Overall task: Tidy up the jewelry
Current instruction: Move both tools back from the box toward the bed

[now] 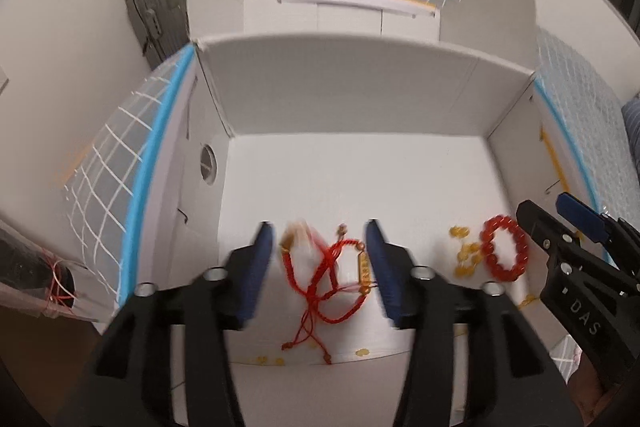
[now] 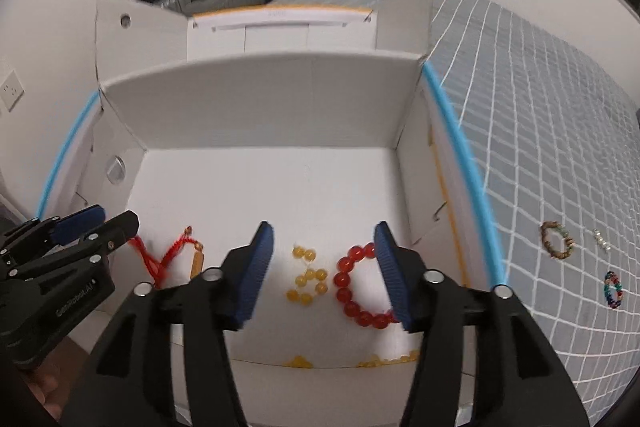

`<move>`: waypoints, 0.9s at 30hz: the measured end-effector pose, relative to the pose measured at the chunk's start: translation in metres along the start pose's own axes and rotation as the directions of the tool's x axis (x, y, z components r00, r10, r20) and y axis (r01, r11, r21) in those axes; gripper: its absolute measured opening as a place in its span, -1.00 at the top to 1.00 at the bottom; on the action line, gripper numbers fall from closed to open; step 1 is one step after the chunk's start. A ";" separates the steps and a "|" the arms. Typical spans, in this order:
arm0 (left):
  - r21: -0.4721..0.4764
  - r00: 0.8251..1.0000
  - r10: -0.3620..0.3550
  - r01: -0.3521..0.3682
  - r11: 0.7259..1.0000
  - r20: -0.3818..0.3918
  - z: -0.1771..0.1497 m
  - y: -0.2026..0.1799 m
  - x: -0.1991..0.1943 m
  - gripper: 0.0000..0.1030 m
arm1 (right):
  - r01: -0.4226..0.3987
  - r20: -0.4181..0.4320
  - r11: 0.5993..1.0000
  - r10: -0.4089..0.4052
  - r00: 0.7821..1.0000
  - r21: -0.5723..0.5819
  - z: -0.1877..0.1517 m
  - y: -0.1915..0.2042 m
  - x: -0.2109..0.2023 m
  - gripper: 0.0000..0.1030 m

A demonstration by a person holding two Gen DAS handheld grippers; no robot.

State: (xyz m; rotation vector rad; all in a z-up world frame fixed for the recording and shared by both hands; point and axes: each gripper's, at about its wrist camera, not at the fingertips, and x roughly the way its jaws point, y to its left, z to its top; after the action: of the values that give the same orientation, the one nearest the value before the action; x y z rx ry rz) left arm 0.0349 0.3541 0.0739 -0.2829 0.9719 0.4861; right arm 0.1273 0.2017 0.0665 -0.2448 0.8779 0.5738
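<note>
Both grippers hang open over the box (image 2: 280, 99); left gripper (image 1: 322, 259) straddles the red cord (image 1: 320, 279); right gripper (image 2: 324, 263) should centre on red beads (image 2: 356, 287), avoiding the 7 amber beads (image 2: 306, 279) between its fingers.

- the white box (image 2: 280, 99) is open on top, so i can reach down from above.
- its tall back wall and side walls block me from those sides.
- the far half of the floor is bare.
- near me lie the red cords (image 1: 328, 279), yellow beads (image 2: 306, 281) and red bead ring (image 2: 356, 287).
</note>
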 end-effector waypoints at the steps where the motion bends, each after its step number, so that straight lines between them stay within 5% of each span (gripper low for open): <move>1: 0.001 1.000 0.004 -0.004 1.000 0.014 0.001 -0.002 -0.005 -0.20 | 0.005 0.014 1.000 -0.005 1.000 0.001 0.001 -0.003 -0.005 -0.23; 4: 0.003 0.998 0.011 -0.011 1.000 0.056 0.002 -0.009 -0.019 -0.59 | 0.021 0.051 1.000 -0.021 0.998 0.010 0.003 -0.016 -0.020 -0.45; 11: 0.025 0.990 -0.022 0.019 0.999 0.138 0.001 -0.036 -0.047 -0.84 | 0.083 0.118 0.994 -0.090 0.989 0.065 0.002 -0.074 -0.048 -0.79; 21: 0.128 0.980 -0.122 0.103 0.987 0.154 -0.008 -0.116 -0.055 -0.89 | 0.221 0.075 0.956 -0.239 0.968 0.193 -0.022 -0.194 -0.058 -0.84; 27: 0.234 0.971 -0.208 0.176 0.956 0.116 -0.025 -0.184 -0.051 -0.89 | 0.275 0.014 0.927 -0.288 0.957 0.257 -0.047 -0.269 -0.060 -0.84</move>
State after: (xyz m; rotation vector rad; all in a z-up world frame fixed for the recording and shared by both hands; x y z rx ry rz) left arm 0.0877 0.1715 0.1063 -0.1375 0.8433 0.2128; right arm 0.2194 -0.0619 0.0765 -0.1204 0.8383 0.1956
